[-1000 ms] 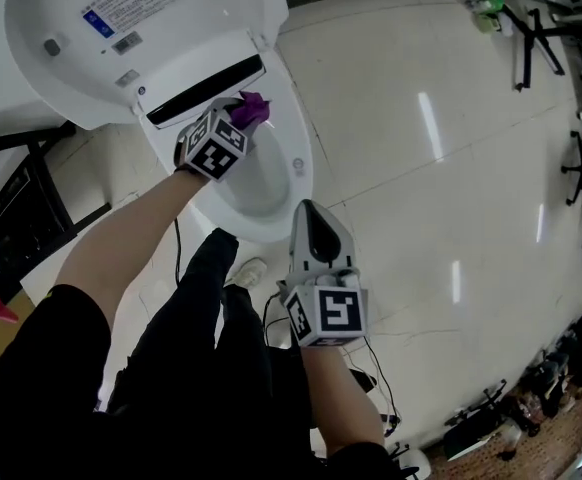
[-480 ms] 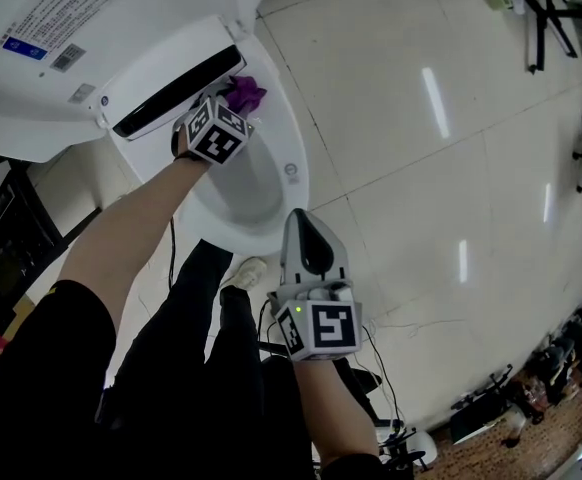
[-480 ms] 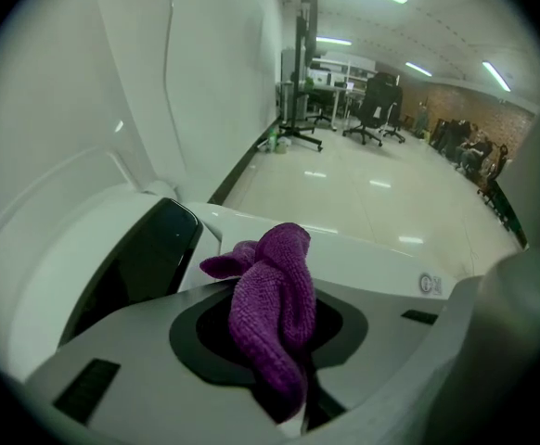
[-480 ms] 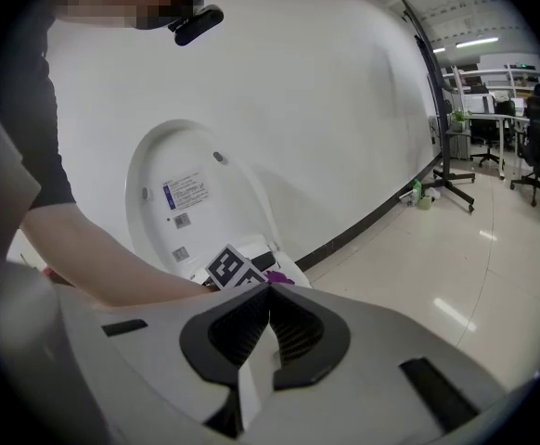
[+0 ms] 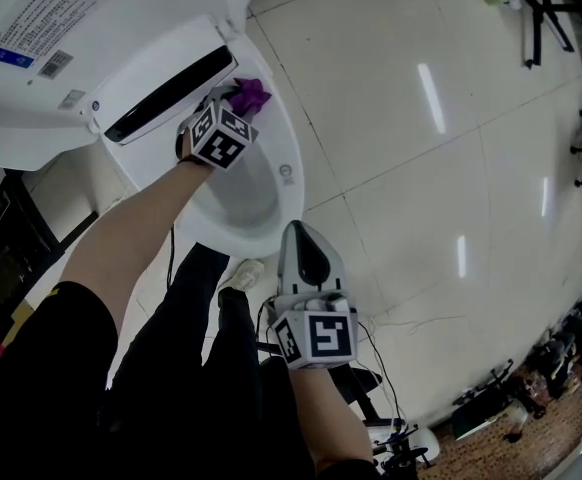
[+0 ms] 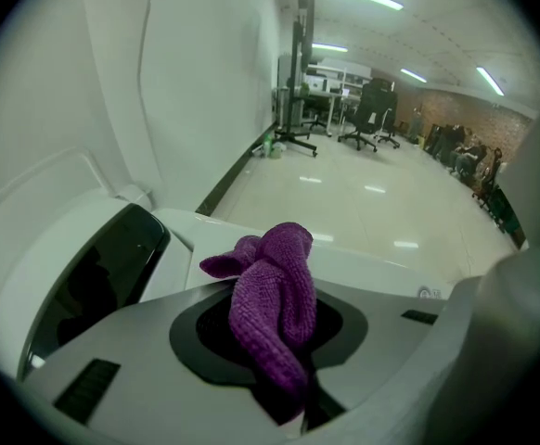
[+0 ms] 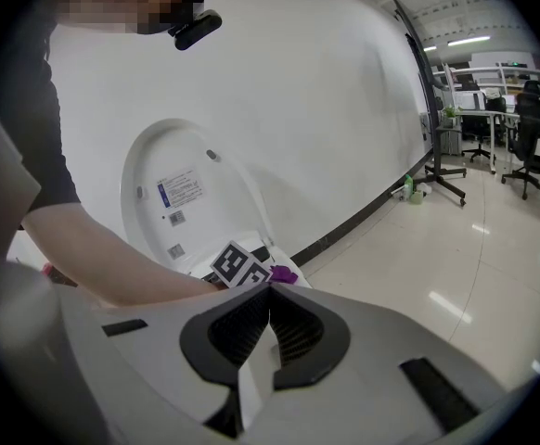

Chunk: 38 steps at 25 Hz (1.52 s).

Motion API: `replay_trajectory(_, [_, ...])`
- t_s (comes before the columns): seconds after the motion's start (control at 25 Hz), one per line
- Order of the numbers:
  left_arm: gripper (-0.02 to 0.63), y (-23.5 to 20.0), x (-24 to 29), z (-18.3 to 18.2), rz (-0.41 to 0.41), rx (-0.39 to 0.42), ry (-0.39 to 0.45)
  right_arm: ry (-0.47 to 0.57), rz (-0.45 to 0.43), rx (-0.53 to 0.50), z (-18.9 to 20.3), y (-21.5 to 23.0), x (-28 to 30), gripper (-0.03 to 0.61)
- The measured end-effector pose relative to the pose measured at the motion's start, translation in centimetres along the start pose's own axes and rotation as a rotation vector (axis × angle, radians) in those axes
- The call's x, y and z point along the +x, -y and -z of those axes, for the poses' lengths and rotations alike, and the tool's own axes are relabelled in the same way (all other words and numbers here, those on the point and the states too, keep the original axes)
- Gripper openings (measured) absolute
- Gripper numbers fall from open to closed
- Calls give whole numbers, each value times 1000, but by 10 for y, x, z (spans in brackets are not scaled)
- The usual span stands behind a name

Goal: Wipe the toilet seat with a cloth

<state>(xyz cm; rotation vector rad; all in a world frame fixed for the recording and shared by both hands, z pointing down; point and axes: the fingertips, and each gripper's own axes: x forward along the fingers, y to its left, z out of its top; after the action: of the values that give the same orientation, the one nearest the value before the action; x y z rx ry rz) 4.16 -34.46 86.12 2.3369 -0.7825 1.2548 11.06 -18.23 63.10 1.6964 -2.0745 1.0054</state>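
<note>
A white toilet stands at the upper left of the head view, its lid [image 5: 61, 38] raised and its seat [image 5: 283, 133] ringing the bowl. My left gripper [image 5: 233, 111] is at the back right of the seat, shut on a purple cloth [image 5: 249, 95] that rests on the rim near the hinge. In the left gripper view the purple cloth [image 6: 275, 309] bulges up between the closed jaws, with the seat [image 6: 363, 272] just beyond. My right gripper [image 5: 307, 243] hangs shut and empty below the bowl's front. The right gripper view shows the lid [image 7: 182, 202] and cloth [image 7: 283, 273].
Glossy pale floor tiles [image 5: 441, 168] spread to the right of the toilet. The black control panel [image 5: 166, 93] sits behind the seat. Dark stands and chairs [image 5: 551, 18] line the far right edge. The person's dark-trousered legs [image 5: 221, 368] stand below the bowl.
The left gripper with the cloth has shifted slightly along the back right of the seat rim. The right gripper has stayed shut, drifting little.
</note>
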Motion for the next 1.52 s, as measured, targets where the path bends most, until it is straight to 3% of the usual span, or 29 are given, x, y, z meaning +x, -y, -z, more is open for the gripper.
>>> replay_trajectory(0.28, [98,18,-8,-11,21,24,26,26,16,-9,-6,0,-17,17])
replay_trajectory(0.48, [100,41,-64,-25,21,17,92,63,16,-26,-22,-7,-45,17])
replay_trajectory(1.0, [98,143,-328,-30,-18,9,276,235,-66,-126,-83,-82,-210,17])
replay_trajectory(1.28, [100,218,-494,-24,-64,12,406,294,-120,-207,-87,-120,-314,17])
replay_trajectory(1.52, [100,261,-603,6,-87,11,499,305,-167,-266,-79,-168,-369,17])
